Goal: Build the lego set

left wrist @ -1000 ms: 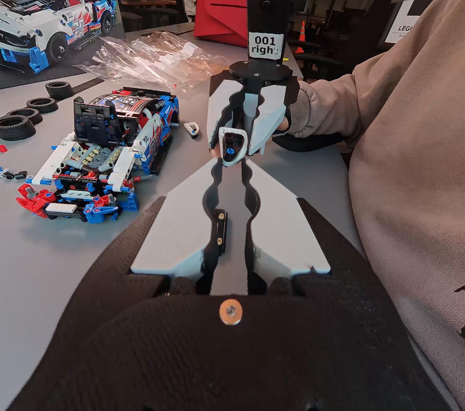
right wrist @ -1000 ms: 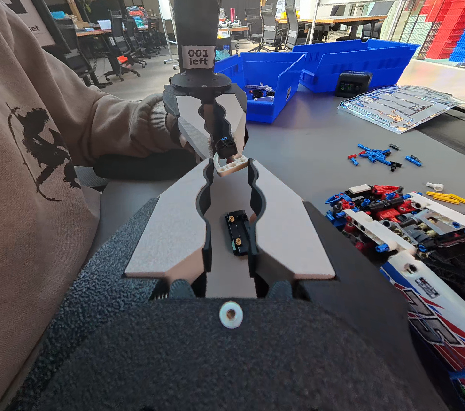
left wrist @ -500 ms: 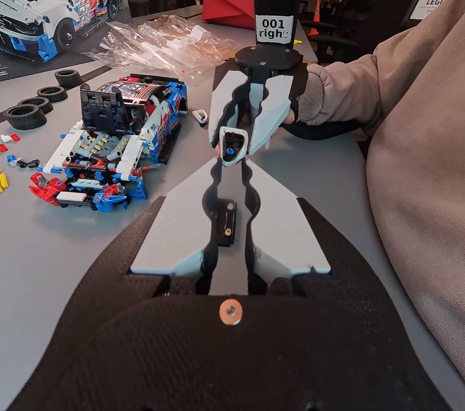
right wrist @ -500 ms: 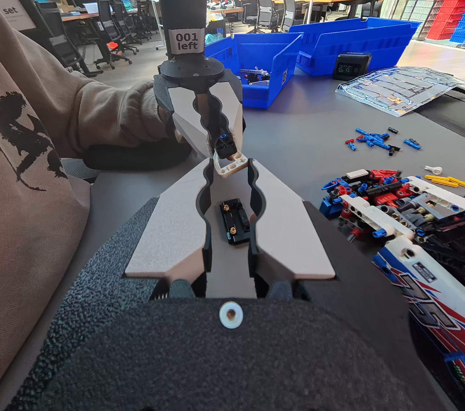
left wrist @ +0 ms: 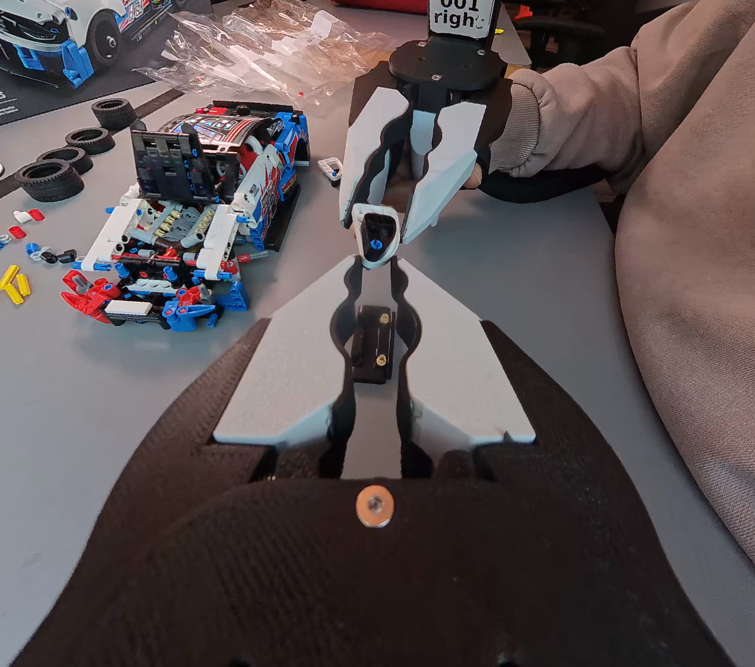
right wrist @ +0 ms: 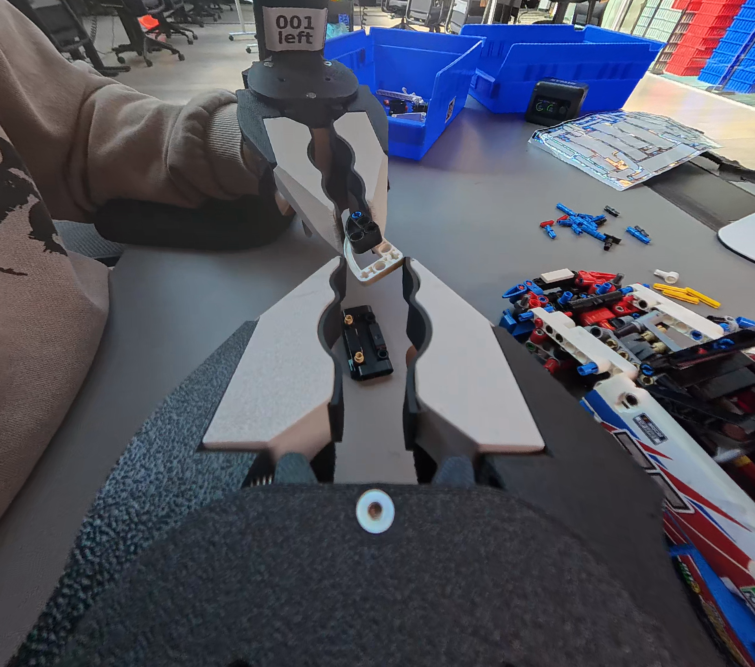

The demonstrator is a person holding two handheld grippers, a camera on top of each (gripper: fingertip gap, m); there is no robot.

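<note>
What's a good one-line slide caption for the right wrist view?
Two handheld grippers meet over the grey table, joining a white frame piece and black connector beside the half-built race car.

We're seeing 1 car (left wrist: 196, 214), 4 tyres (left wrist: 49, 180), 2 blue bins (right wrist: 412, 92), 3 yellow pins (left wrist: 14, 284), 1 bag pile (left wrist: 269, 47), 1 sticker sheet (right wrist: 621, 149), 2 grippers (left wrist: 374, 259) (right wrist: 374, 263), 1 black block (right wrist: 365, 347).

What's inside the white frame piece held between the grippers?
The white frame piece holds a black connector with a blue pin in one hole. How deep the connector is seated is hidden by the frame's wall.
</note>
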